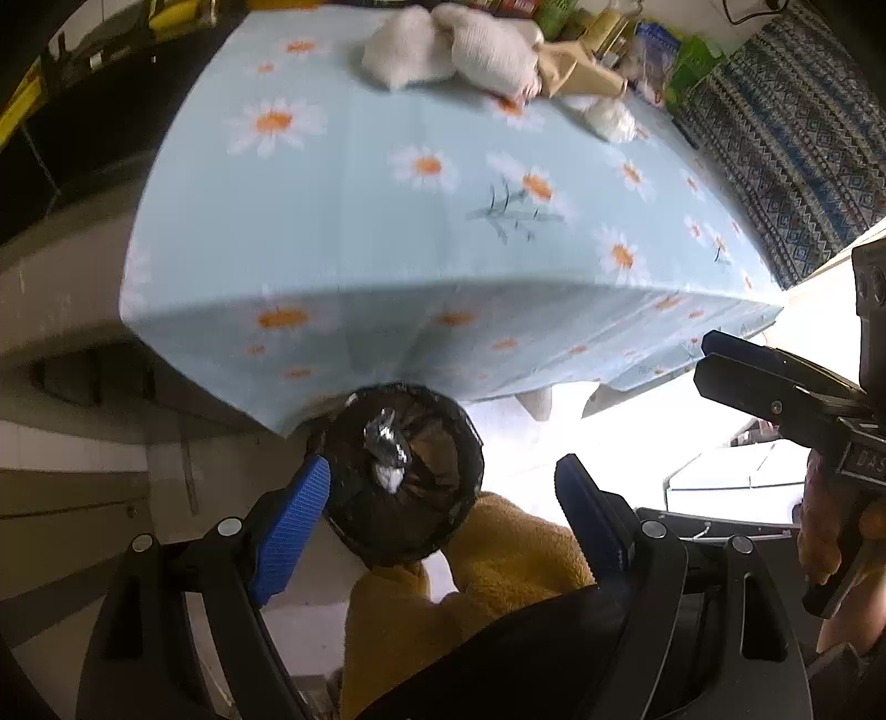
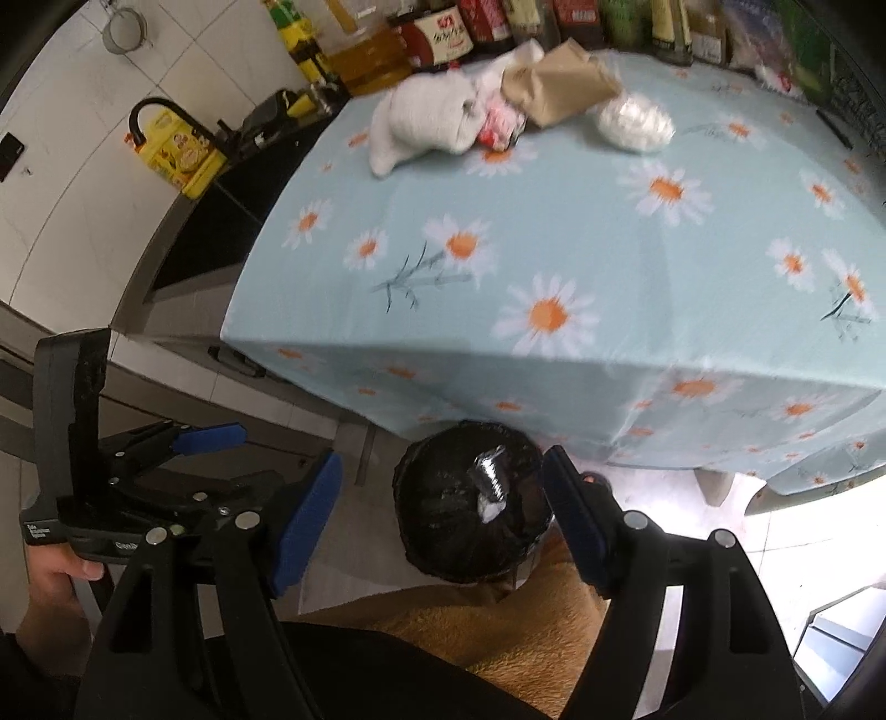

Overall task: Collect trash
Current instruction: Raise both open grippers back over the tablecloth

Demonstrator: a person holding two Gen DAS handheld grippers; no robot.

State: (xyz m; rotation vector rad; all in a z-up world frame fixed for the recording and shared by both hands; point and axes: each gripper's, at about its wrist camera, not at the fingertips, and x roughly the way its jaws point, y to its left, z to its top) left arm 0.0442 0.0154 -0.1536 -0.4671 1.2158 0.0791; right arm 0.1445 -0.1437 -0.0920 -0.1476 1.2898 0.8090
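A: What carries the things?
B: A worktop point(image 2: 637, 343) under a pale blue cloth point(image 1: 387, 232) printed with orange-centred daisies. The cloth hangs over the near edge.

A: And what lies on it?
B: All at the far end: a white cloth bundle point(image 2: 426, 119), a crumpled brown paper bag point(image 2: 559, 83), a small red-and-white wrapper point(image 2: 501, 124) between them, and a white plastic wad point(image 2: 637, 124) just beside the bag. Behind them stands a row of bottles point(image 2: 443, 33) and packets.

A: The room?
B: White tiled wall point(image 2: 72, 166) on the left, a dark counter point(image 2: 221, 221) with a yellow oil jug point(image 2: 177, 152), pale floor point(image 1: 554, 437) below, and a blue patterned fabric point(image 1: 786, 144) to the right.

A: Where is the trash?
B: Some is in the bin point(image 2: 470, 509), a black-lined round one on the floor just below the worktop's near edge: a foil piece point(image 1: 385, 437) and a white scrap point(image 1: 390, 476) lie inside.

A: The grippers?
B: The left gripper point(image 1: 443, 515) is spread wide over the bin, holding nothing. The right gripper point(image 2: 440, 515) is likewise spread and empty, above the bin.
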